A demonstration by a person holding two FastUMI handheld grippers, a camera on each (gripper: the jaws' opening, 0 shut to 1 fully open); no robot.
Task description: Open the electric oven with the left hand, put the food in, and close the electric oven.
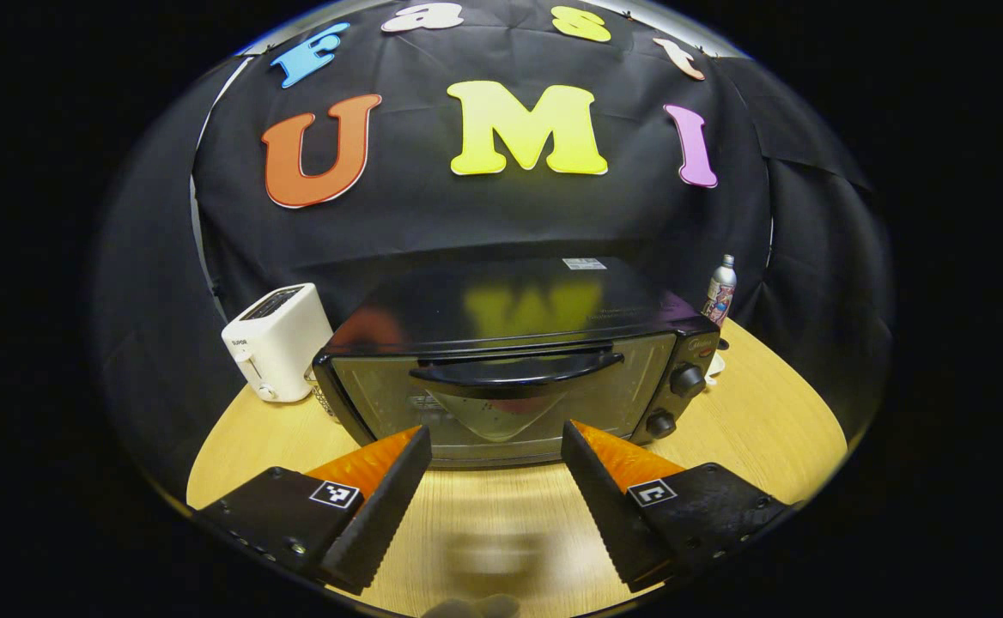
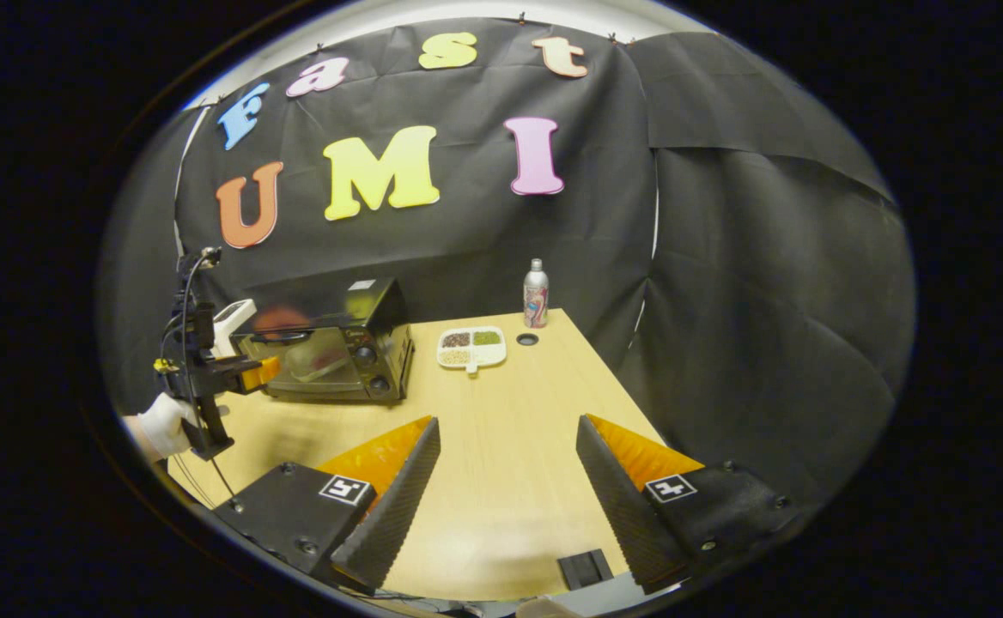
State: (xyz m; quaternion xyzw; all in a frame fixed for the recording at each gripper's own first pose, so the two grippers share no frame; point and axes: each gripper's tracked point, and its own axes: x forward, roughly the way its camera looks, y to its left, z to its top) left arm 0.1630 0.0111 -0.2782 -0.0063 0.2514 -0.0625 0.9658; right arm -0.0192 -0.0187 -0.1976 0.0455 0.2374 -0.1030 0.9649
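Nothing's done: oven [image 1: 501,378] door sitting closed ahead of left gripper [image 1: 495,446], jaws wide; right gripper [image 2: 507,446] idling wide, food tray [image 2: 471,347] waiting ahead.

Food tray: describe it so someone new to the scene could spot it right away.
Start at the wooden table and find the black electric oven near its back left. The food tray lies flat on the table just right of the oven, before the spray bottle. It is the only white, low dish, split into compartments holding differently coloured foods.
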